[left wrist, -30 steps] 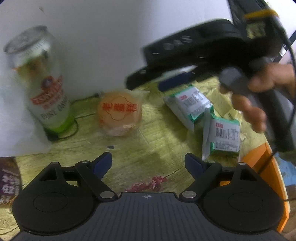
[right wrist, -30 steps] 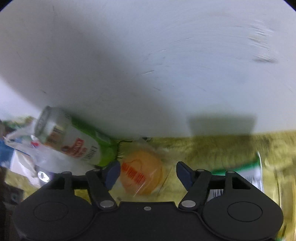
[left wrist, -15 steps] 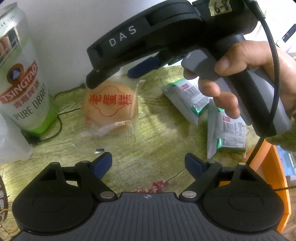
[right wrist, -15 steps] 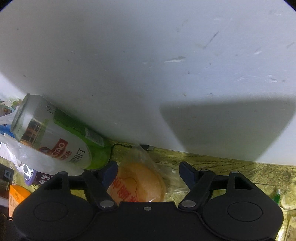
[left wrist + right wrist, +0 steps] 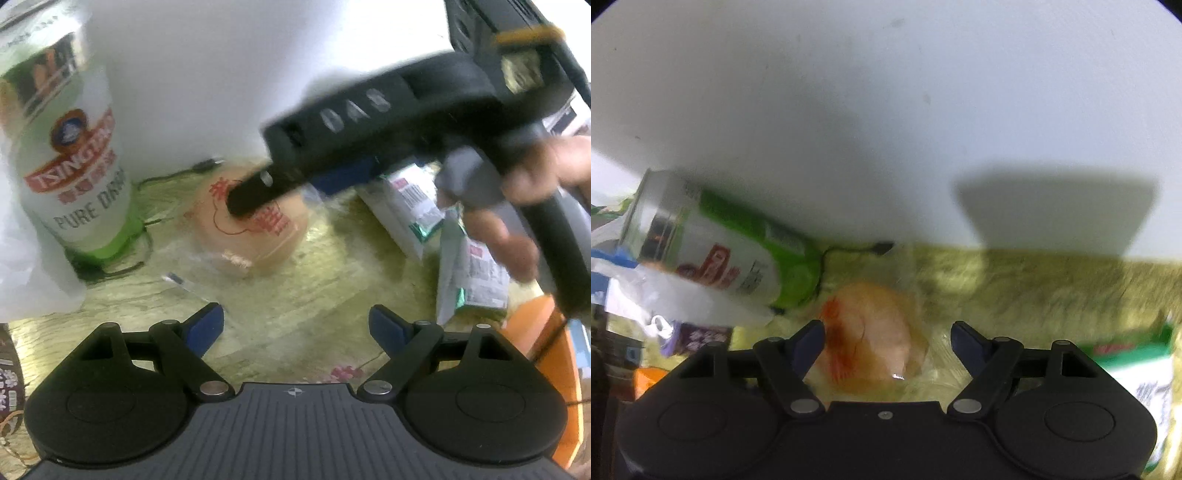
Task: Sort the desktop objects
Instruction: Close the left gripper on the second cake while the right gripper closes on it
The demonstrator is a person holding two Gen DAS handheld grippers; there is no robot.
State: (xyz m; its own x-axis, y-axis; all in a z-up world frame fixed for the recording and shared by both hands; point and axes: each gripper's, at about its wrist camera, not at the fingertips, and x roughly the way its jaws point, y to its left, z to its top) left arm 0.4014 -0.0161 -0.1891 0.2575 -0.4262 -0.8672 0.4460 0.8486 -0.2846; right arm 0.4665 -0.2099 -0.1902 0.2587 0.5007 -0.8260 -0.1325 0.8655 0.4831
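Tsingtao "PURE DRAFT" can point(image 5: 74, 177) upright

A: What is reading clearly?
B: The beer can point(image 5: 70, 166) is showing "TSINGTAO" and "PURE DRA…".
A: Anything else?
B: Red Chinese characters are showing on the wrapped cake point(image 5: 255, 225), too blurred to read.

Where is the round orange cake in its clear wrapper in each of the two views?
Left wrist view: cake at centre, partly behind the right gripper.
Right wrist view: cake low at centre, between the open fingers.
Shared landmark: the green-and-white beer can just left of the cake.
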